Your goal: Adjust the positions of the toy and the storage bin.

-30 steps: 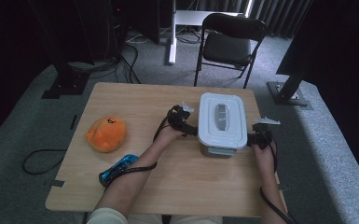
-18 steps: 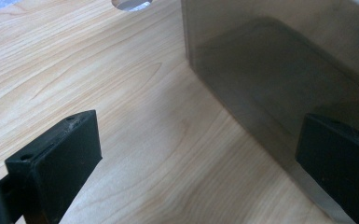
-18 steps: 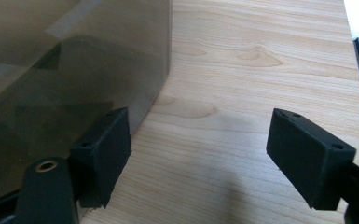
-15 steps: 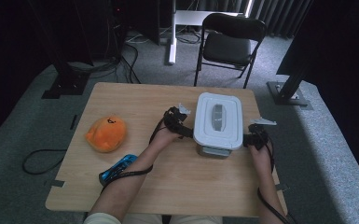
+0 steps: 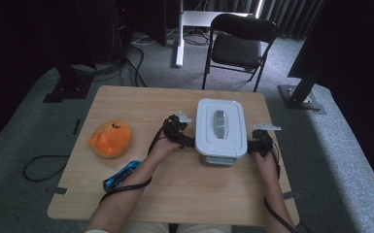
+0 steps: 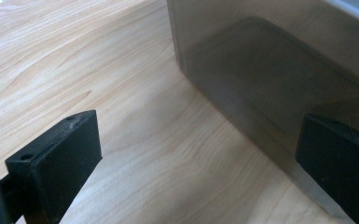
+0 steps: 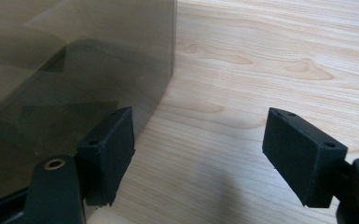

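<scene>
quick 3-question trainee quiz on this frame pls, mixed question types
1. True or false: the white-lidded translucent plastic box stands between the left gripper and the right gripper.
2. Which lies nearest the person's edge of the wooden table? A) orange plush toy B) blue handheld device C) the box
3. Fill in: the lid is ___ the box.

Key: 1 true; 2 B; 3 on
</scene>
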Available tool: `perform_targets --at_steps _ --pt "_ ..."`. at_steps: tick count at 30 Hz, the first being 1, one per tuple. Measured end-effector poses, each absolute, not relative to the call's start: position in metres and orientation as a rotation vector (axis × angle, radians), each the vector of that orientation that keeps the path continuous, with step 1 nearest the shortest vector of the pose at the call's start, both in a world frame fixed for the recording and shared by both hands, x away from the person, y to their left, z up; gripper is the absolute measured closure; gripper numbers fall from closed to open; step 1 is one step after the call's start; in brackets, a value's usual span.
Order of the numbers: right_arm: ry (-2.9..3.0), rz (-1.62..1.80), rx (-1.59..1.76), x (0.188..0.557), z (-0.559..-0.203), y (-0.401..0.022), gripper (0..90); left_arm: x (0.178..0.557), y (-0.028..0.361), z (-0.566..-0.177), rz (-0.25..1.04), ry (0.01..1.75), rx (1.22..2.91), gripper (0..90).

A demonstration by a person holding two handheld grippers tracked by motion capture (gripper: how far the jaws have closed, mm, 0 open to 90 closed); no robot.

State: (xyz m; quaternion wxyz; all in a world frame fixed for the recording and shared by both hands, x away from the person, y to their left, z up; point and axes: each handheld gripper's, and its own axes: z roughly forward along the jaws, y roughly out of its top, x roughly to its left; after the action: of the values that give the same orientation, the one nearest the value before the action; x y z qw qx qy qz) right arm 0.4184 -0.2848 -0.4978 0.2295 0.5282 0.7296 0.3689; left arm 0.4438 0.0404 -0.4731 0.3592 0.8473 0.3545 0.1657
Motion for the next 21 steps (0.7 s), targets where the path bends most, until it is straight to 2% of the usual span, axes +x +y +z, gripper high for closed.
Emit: perform_targets --at_steps 21 --pt "2.057 1.047 1.363 0.391 -0.497 -0.260 25.9 0.406 0.067 -0.474 0.429 0.927 2.171 0.8"
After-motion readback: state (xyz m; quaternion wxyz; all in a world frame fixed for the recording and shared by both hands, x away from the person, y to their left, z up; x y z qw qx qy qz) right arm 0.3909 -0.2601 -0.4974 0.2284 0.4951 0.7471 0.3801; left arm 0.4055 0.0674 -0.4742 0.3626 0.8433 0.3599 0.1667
